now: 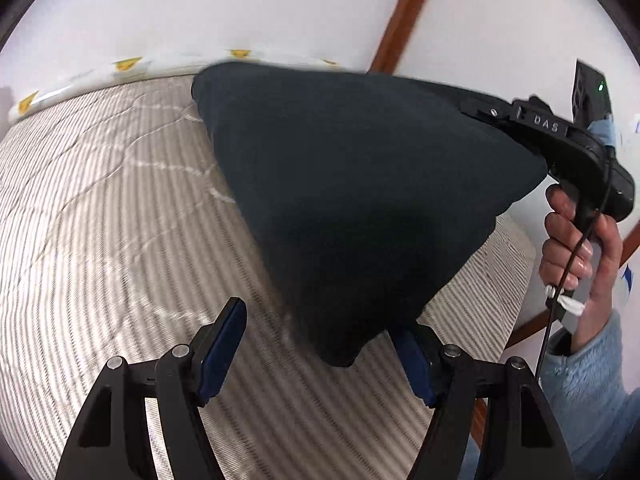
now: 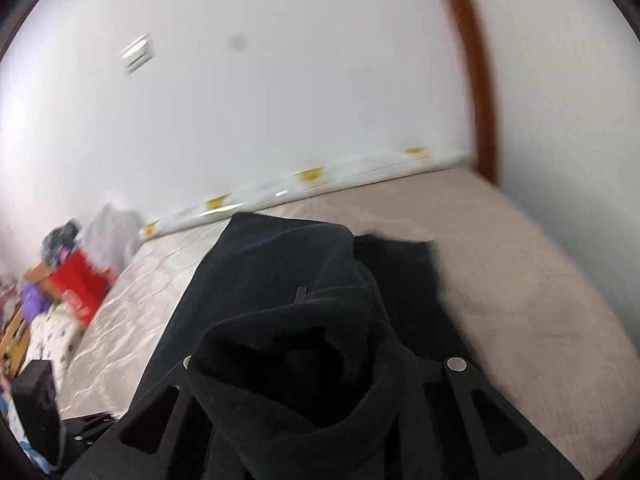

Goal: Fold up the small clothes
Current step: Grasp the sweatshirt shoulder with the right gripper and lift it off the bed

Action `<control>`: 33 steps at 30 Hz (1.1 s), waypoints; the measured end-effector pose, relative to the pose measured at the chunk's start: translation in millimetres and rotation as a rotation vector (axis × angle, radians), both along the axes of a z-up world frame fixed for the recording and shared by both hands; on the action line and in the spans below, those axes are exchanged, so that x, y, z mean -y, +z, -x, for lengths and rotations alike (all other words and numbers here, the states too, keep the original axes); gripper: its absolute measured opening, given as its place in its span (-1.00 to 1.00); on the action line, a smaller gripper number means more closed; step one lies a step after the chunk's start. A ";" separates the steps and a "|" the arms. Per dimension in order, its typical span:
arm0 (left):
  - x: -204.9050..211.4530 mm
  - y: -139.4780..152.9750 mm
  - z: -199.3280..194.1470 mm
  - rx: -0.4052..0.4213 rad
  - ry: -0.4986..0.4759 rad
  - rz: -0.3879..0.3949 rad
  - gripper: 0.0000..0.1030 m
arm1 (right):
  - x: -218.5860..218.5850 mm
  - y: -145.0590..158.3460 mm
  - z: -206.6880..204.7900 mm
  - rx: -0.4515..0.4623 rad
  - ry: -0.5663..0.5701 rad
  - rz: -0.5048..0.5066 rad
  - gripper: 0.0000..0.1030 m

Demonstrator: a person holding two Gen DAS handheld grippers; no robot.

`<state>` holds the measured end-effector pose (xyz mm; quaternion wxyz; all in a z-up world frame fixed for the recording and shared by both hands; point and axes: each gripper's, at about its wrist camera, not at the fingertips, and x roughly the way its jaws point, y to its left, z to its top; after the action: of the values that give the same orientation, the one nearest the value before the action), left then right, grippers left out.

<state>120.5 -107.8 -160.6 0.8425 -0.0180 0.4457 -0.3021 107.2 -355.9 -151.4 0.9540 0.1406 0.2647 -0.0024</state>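
A dark navy garment (image 1: 360, 200) hangs stretched in a wide triangle above the striped mattress (image 1: 100, 220). My right gripper (image 1: 476, 110), held by a hand (image 1: 576, 248) in a light blue sleeve, is shut on its upper right corner. My left gripper (image 1: 320, 320) is open, blue pads (image 1: 220, 344) apart. The garment's lowest tip dangles between its fingers and covers the right fingertip. In the right wrist view the garment (image 2: 280, 280) bunches over my right gripper (image 2: 316, 320) and hides its fingers. Part of the cloth trails onto the mattress (image 2: 520, 280).
A white roll with yellow prints (image 1: 128, 66) lies along the wall at the mattress's far edge. A brown wooden post (image 2: 476, 80) stands at the corner. A pile of clothes and a red box (image 2: 80, 284) sit off the bed's left end.
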 end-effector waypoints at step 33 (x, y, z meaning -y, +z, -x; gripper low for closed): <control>6.1 9.9 -9.8 0.149 0.097 -0.029 -0.45 | 68.5 -89.8 -9.2 -0.211 -0.024 -0.204 -0.57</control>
<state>130.2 -113.9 -150.8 0.8872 -0.0047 0.3846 -0.2548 116.4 -424.4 -241.2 0.9015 0.2391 0.3609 -0.0016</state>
